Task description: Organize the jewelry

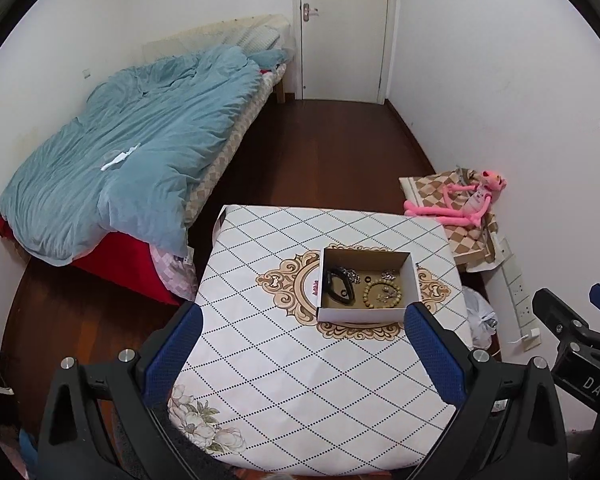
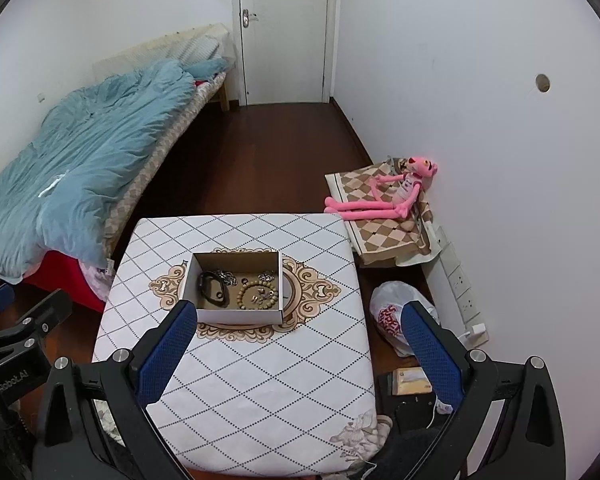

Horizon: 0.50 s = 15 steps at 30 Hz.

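An open white cardboard box (image 1: 362, 314) (image 2: 236, 314) sits on the patterned table (image 1: 284, 380) (image 2: 260, 392). Inside lie a black bracelet (image 1: 337, 287) (image 2: 210, 289), a ring of tan beads (image 1: 382, 294) (image 2: 258, 294), a silver chain (image 1: 350, 273) (image 2: 225, 276) and small metal pieces. My left gripper (image 1: 302, 314) is open and empty, held above the table's near side, short of the box. My right gripper (image 2: 298, 314) is open and empty, also near the box's front edge.
A bed with a blue quilt (image 1: 132, 152) (image 2: 80, 144) stands left. A pink plush toy (image 1: 466, 200) (image 2: 388, 196) lies on a checkered cushion at the right wall. A plastic bag (image 2: 396, 312) and power strips (image 2: 460, 280) lie on the floor at right. A door (image 1: 342, 28) is at the far end.
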Motion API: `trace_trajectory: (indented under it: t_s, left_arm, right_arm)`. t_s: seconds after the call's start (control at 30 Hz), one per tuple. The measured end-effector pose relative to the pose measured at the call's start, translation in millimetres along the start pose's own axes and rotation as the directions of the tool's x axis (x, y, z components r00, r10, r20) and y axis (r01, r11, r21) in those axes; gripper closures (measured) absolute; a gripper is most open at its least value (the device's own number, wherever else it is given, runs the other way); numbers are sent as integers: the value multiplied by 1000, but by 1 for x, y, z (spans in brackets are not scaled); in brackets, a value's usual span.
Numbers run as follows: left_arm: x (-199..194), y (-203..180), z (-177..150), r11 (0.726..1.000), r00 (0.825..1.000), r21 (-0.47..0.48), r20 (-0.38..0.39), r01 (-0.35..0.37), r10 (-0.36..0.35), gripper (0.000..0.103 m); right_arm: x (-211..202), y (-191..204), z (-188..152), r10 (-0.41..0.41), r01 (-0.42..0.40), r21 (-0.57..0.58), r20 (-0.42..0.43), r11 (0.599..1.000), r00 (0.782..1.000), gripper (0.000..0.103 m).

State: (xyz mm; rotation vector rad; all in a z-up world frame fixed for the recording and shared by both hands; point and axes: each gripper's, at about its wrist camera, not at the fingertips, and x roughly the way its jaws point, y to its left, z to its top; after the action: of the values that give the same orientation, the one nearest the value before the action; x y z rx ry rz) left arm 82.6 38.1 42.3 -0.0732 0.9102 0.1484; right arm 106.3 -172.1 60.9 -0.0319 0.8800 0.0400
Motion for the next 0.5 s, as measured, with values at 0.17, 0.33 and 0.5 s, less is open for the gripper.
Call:
trace_trajectory:
  t_s: [0.17,0.33,0.5]
  left_arm:
    - [19,-3,7,1000,999,9,-35,-7,7,0]
    - [31,-5,12,1000,998,17,-60,-7,8,0]
    - [35,-7,15,1000,997,20,-79,0,2,0]
  right_arm:
    - [24,1,6,-9,9,-3,-39,1000,999,0]
    - [43,3,11,-13,12,-13,-77,1000,997,0]
    - [55,7,14,-16,13,-32,-100,999,995,0]
